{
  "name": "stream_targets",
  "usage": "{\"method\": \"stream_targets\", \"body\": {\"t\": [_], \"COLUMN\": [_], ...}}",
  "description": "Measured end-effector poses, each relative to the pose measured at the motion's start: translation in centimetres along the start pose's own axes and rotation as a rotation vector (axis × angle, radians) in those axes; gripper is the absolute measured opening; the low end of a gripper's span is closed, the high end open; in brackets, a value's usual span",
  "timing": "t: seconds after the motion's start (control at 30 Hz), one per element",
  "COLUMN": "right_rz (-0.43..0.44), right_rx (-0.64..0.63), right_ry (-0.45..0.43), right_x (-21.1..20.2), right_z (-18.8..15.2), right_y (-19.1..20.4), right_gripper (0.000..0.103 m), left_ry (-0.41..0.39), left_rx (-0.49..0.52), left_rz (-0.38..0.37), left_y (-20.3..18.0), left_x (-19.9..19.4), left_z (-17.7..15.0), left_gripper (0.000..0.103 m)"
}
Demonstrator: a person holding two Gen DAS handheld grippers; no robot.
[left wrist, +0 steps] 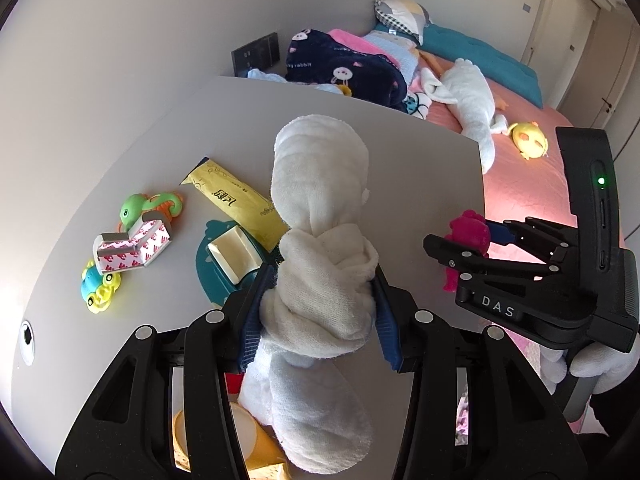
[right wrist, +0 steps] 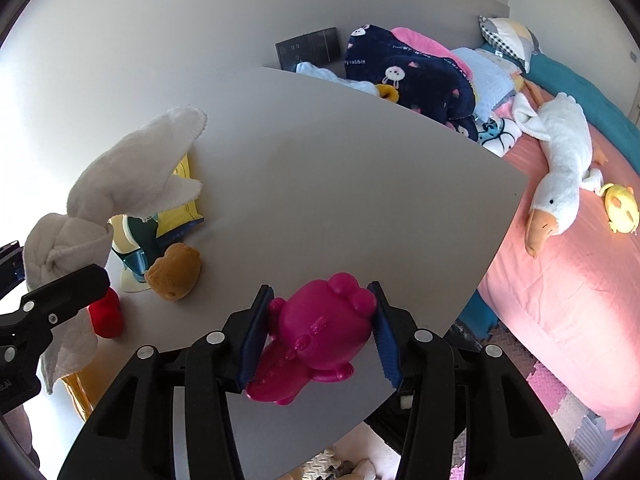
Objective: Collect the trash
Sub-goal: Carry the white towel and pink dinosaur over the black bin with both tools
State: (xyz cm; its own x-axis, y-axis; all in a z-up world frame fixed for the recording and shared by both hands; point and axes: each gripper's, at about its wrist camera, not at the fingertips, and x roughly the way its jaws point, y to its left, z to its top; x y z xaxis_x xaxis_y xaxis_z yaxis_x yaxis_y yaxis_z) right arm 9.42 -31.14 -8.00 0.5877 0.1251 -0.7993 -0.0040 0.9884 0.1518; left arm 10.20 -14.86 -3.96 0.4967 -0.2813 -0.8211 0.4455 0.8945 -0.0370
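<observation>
Looking along the left gripper point(left wrist: 318, 316), the left wrist view shows its blue pads clamped on the knotted middle of a white cloth point(left wrist: 320, 240). One end of the cloth stands up over the grey table point(left wrist: 400, 160) and the other hangs below the near table edge toward an orange container point(left wrist: 256, 440). The grip at the knot probably keeps the bundle from unrolling as it is carried. The loose items, likely the task's trash, lie at left on the table: a yellow wrapper point(left wrist: 236, 200), a pink-printed carton point(left wrist: 134, 250) and a cream box point(left wrist: 232, 252) on a teal mat point(left wrist: 218, 280). Two small plastic toys, a green and orange toy point(left wrist: 150, 206) and a blue and yellow toy point(left wrist: 98, 286), lie among them. The right gripper point(left wrist: 476, 240) appears at right, a magenta shape between its fingers.

In the right wrist view, the right gripper point(right wrist: 320, 328) is clenched on a magenta plastic toy point(right wrist: 316, 332), both pads pressing its sides near the head, above the table's near corner point(right wrist: 360, 220). The figure tilts, its legs toward the camera. At left the cloth point(right wrist: 120, 184) hangs in the other gripper, above a brown plush point(right wrist: 174, 270) and a red object point(right wrist: 106, 314). A goose plush point(right wrist: 560, 168) lies on the pink bed point(right wrist: 560, 320).
</observation>
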Motion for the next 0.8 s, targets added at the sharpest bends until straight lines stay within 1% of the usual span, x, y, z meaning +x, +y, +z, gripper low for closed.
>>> {"method": "stream_targets", "body": {"t": [0.2, 0.4, 0.8], "right_rz": [0.007, -0.004, -0.029], "right_rx": [0.006, 0.023, 0.059], "right_ry": [-0.038, -0.077, -0.125], "right_x": [-2.4, -4.9, -8.3], "right_z": [0.0, 0.0, -1.2], "right_y": [-0.6, -1.9, -4.6], "right_gripper": [0.049, 0.049, 0.049], "left_ry": [-0.016, -0.03, -0.054], "left_rx": [0.023, 0.054, 0.115], "left_rz": [-0.019, -0.041, -0.079], "left_y": [-1.5, -3.3, -6.8], "left_x": [-0.3, -0.3, -0.7], "left_z": [0.8, 1.5, 2.2], "left_gripper": [0.047, 0.047, 0.047]}}
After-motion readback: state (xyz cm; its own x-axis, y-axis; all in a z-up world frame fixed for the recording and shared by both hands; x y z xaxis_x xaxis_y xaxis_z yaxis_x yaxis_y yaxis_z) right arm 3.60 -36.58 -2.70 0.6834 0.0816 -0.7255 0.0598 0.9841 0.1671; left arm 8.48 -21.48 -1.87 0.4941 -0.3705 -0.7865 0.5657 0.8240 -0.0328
